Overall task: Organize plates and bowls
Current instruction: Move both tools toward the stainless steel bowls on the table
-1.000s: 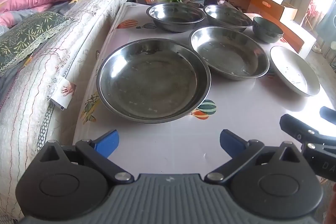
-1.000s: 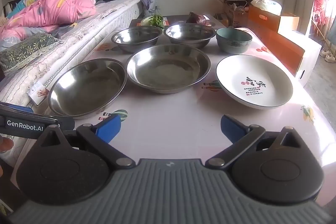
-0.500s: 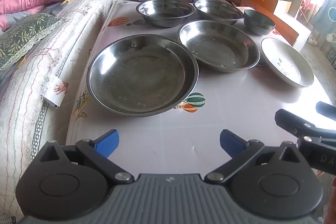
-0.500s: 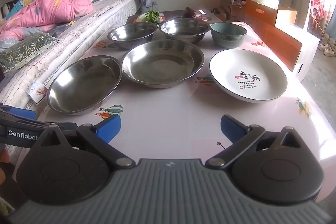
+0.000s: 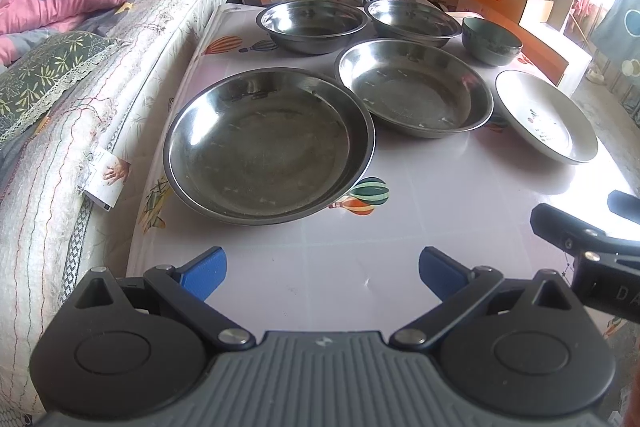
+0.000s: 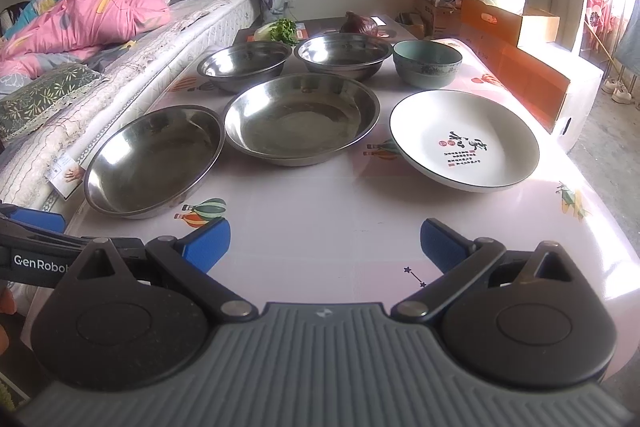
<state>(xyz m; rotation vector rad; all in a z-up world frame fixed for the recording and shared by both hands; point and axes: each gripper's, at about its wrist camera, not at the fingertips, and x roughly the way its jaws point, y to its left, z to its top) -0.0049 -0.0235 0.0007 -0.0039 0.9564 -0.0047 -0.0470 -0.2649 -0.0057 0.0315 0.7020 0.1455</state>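
Two wide steel plates sit side by side on the table: the left steel plate (image 5: 268,143) (image 6: 154,159) and the middle steel plate (image 5: 414,87) (image 6: 302,117). Behind them stand two steel bowls, the left steel bowl (image 5: 312,25) (image 6: 244,63) and the right steel bowl (image 5: 414,21) (image 6: 344,55), plus a green ceramic bowl (image 5: 490,41) (image 6: 426,61). A white ceramic plate (image 5: 546,117) (image 6: 464,145) with printed characters lies at the right. My left gripper (image 5: 322,269) and right gripper (image 6: 324,241) hover open above the table's near edge, holding nothing.
A bed (image 5: 104,67) with a pink quilt (image 6: 88,11) runs along the table's left side. Greens (image 6: 282,29) and a purple cabbage (image 6: 360,23) lie at the far end. Cardboard boxes (image 6: 520,67) stand to the right. The table (image 6: 328,219) has bare surface in front of the dishes.
Both grippers have pulled back and risen slightly, so the dishes look a little farther away. Nothing on the table has moved.
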